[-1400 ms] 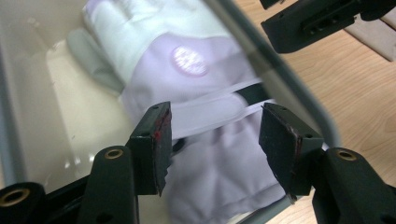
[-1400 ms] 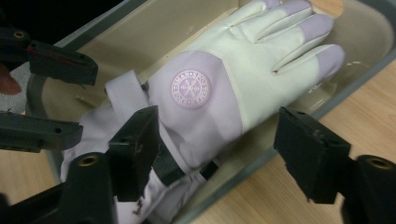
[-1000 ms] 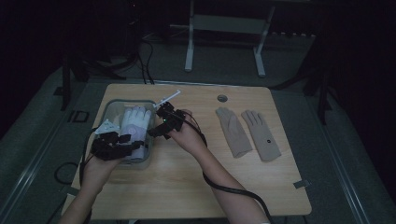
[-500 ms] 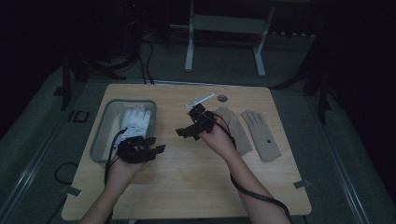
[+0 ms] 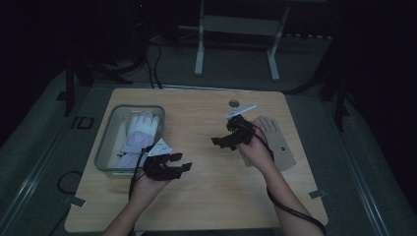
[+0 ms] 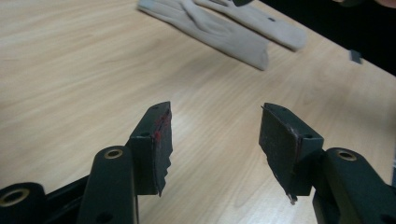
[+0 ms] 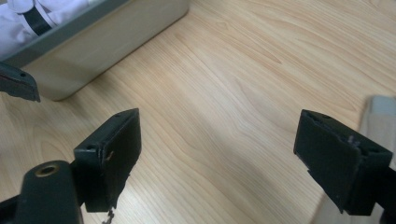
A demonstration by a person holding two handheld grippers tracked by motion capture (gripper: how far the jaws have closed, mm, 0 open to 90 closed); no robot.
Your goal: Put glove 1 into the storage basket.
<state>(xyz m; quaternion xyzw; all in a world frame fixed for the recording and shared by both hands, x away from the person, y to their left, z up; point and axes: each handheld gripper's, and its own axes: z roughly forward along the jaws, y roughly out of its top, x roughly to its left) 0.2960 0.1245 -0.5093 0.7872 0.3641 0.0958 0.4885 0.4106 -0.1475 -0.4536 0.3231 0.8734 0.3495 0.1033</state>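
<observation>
**Two empty grippers between a bin of pale gloves and a beige pair**

The beige gloves point(image 5: 278, 142) lie flat on the right side of the wooden table point(image 5: 206, 196), side by side with their fingers pointing away from the person; they are soft, plain, and each carries a small dark dot. The right gripper point(image 5: 227, 140) hovers just left of them, its hand covering part of the nearer glove. Its jaws stand wide apart with nothing between them. The left gripper point(image 5: 179, 164) sits at the near right corner of the clear plastic bin point(image 5: 105, 147), about half open and holding nothing; its jaws have just been opening.

From above, the bin shows white-and-lilac gloves point(image 5: 140, 135) lying inside, fingers away from the person. The right gripper view shows the bin's side wall point(image 7: 107, 42) close up, a strip of white glove with a dark band point(image 7: 28, 16) over its rim, and a beige edge at the far right. The left gripper view looks across bare wood to the beige gloves point(image 6: 224, 28), showing their seams and cuff ends.

Count: two grippers, one bin, two beige gloves; how many gloves are in the bin I cannot tell.
</observation>
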